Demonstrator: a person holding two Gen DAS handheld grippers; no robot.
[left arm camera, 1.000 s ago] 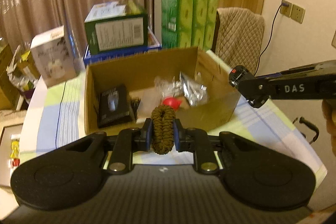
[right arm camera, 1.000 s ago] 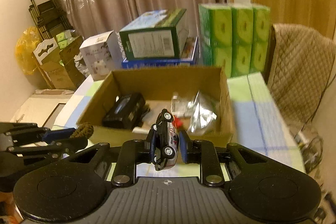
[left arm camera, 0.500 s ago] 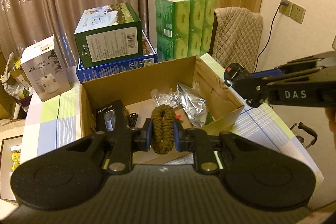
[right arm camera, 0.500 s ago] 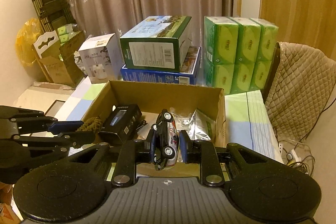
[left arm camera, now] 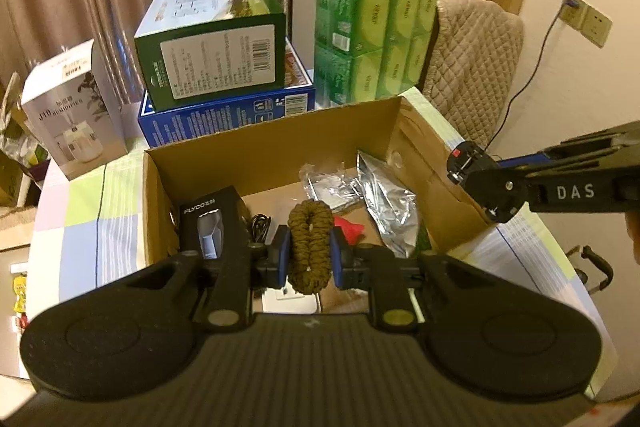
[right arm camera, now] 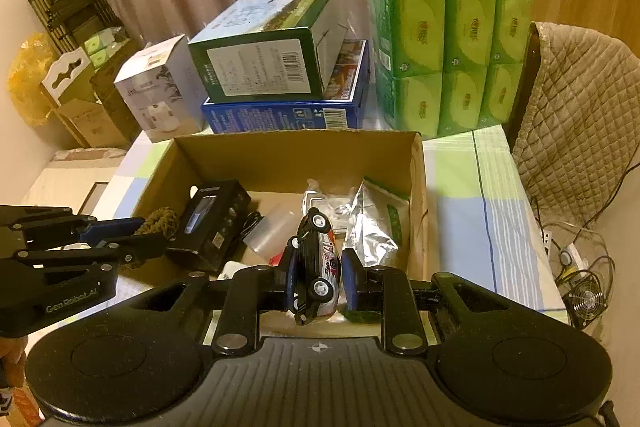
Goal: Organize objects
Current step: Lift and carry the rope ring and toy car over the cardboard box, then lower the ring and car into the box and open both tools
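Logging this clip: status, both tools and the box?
Left tool shut on braided cord. Right tool shut on toy car. Both over cardboard box. Box already cluttered inside.

Left gripper body is blocking the near wall of the cardboard box [left arm camera: 434, 163] and the table's [left arm camera: 80, 211] near edge. Red item [left arm camera: 349, 227] is mostly hiding behind the braided cord [left arm camera: 310, 247]. White box [right arm camera: 158, 87] print is blurring out. Frame edge is cropping the fan [right arm camera: 586, 301].
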